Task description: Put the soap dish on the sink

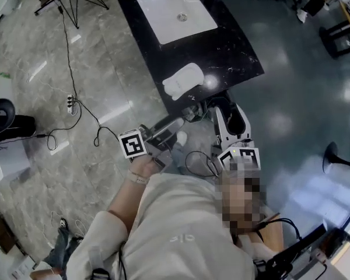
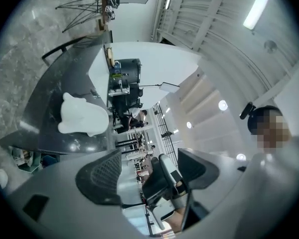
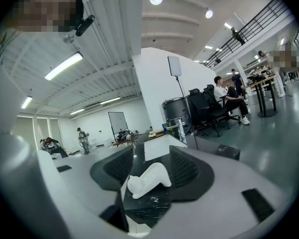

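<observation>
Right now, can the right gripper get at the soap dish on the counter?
Probably yes: the right gripper is open and empty and points at the soap dish, which lies near the edge of the counter with nothing in between.

One white animal-shaped soap dish (image 1: 184,80) is lying at six o'clock from one white rectangular sink (image 1: 174,10). Two grippers are showing: left gripper (image 1: 185,115), right gripper (image 1: 219,105). One white power strip (image 1: 70,104) is lying at nine o'clock.

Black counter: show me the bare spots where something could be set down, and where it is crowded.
Widest bare strip: on the counter, right of the basin in the head view. A smaller patch lies between the basin and the soap dish. The near end is crowded: the soap dish sits there, with the left claw and right claw at that edge.
</observation>
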